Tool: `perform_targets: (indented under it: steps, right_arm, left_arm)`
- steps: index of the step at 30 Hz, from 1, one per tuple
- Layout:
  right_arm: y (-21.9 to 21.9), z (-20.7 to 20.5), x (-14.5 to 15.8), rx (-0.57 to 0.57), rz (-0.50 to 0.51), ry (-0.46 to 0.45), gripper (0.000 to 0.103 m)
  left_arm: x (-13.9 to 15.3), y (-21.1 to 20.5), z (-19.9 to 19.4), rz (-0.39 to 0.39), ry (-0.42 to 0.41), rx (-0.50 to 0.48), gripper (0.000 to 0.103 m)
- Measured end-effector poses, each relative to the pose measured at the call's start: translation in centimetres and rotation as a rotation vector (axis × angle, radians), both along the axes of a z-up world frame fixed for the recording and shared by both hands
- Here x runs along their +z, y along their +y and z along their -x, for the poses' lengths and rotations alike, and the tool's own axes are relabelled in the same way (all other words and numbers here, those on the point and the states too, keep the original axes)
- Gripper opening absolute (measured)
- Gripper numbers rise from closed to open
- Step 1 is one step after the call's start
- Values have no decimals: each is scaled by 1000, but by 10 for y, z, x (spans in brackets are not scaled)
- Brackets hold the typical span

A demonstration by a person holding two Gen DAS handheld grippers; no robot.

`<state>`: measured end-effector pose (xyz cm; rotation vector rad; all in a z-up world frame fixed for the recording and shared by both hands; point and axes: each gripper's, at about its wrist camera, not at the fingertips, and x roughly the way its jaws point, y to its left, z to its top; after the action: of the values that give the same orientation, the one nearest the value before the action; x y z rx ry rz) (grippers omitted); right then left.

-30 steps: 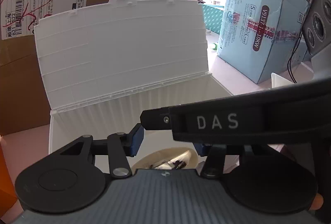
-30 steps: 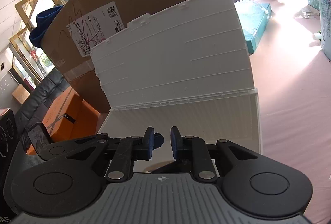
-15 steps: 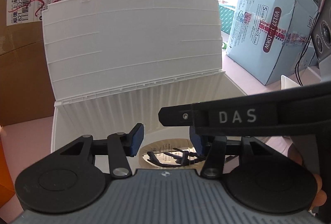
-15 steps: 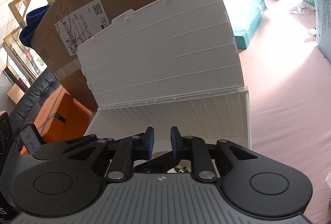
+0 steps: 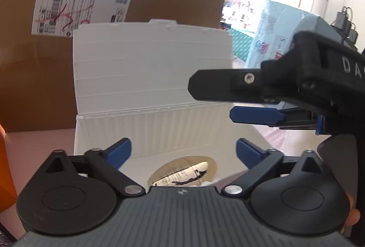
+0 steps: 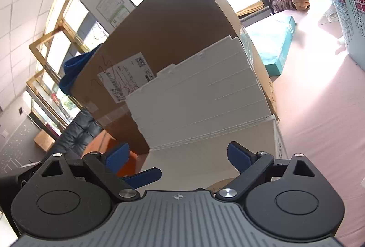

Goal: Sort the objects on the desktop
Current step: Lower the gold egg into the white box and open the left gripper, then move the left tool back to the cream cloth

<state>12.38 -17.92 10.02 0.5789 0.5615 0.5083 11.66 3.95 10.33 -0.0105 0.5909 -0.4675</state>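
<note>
Two tools hang over one white storage box [image 5: 146,133], both spread wide and gripping nothing. Between the left tool [image 5: 183,151] fingers, one round tan item [image 5: 182,172] with printed paper lies on the box floor. From the left wrist view, the right tool [image 5: 253,110] juts in from the right above the box, touching nothing. One ribbed lid [image 6: 196,96] stands upright against one brown cardboard carton [image 6: 164,32]. One pale blue package [image 5: 273,41] sits further right on the pink worktop [image 6: 319,110].
</note>
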Motion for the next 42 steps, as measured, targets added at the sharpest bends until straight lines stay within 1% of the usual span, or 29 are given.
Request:
perform_targets:
  steps: [2,4,8,9,11,14,17,20,24,26,28,30,33,35,37,39,42]
  right_arm:
    - [-4,10,3,-2,-11,-26,98]
    - [-9,20,7,-3,-13,-56,100]
    - [-23,38,16,-26,-21,-67,100]
    - [-28,43,19,-33,-30,-66,101]
    - [-39,53,23,-50,-37,-76,101]
    - [-54,69,28,-82,-20,-99,102]
    - [-69,88,26,-132,12,-126,102]
    - [-89,115,22,-272,65,-172,102]
    - [-114,148,14,-464,167,-255,102]
    - [-129,164,6,-565,219,-298,102]
    - [-143,176,-3,-655,245,-317,102]
    - [-161,187,-12,-741,248,-324,102]
    - [-184,203,-27,-832,242,-314,102]
    - [-196,214,-40,-898,237,-312,102]
    - [-210,224,-57,-972,219,-299,102]
    - [-221,228,-72,-1004,174,-273,101]
    - [-232,227,-88,-998,121,-241,99]
  left_arm:
    - [5,-3,12,-6,-51,7,103]
    - [11,-6,23,3,-81,-1,103]
    - [23,-21,36,30,-91,-47,103]
    - [25,-35,36,31,-98,-54,103]
    - [30,-47,43,34,-116,-70,103]
    - [35,-70,54,32,-138,-107,103]
    - [36,-91,63,39,-152,-145,103]
    - [33,-115,68,42,-146,-185,103]
    - [23,-154,79,54,-152,-224,103]
    - [17,-175,85,56,-157,-233,103]
    - [12,-197,92,60,-165,-241,103]
    - [6,-216,97,69,-175,-259,103]
    - [-3,-241,102,68,-189,-287,103]
    - [-9,-255,102,69,-182,-305,103]
    - [-18,-264,99,71,-166,-300,103]
    - [-27,-272,95,76,-146,-289,103]
    - [-40,-273,85,99,-126,-246,103]
